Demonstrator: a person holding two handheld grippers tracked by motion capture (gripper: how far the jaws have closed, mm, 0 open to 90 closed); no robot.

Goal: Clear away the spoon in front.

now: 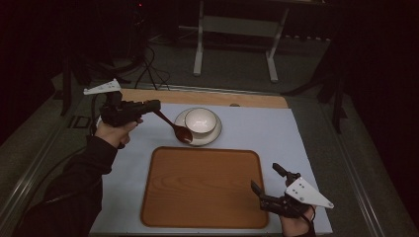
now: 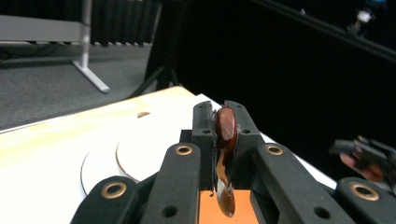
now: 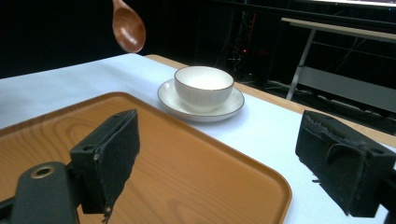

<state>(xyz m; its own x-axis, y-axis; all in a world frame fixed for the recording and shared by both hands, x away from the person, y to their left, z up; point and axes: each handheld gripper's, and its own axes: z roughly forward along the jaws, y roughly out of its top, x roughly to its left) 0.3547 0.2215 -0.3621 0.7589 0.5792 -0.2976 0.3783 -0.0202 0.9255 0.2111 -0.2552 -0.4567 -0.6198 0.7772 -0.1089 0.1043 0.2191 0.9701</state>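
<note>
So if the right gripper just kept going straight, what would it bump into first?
Probably the white bowl on its saucer. The open right gripper points over the wooden tray toward it, though its height is hard to judge.

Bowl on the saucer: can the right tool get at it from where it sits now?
Probably yes. The right tool is open, and between it and the bowl lies only the low, bare tray; the spoon hangs off to one side.

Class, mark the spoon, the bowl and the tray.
spoon [image 1: 183, 134], high view, on its scoop.
bowl [image 3: 203, 87], right gripper view, on its outer wall.
tray [image 1: 202, 187], high view, on its bare floor.
</note>
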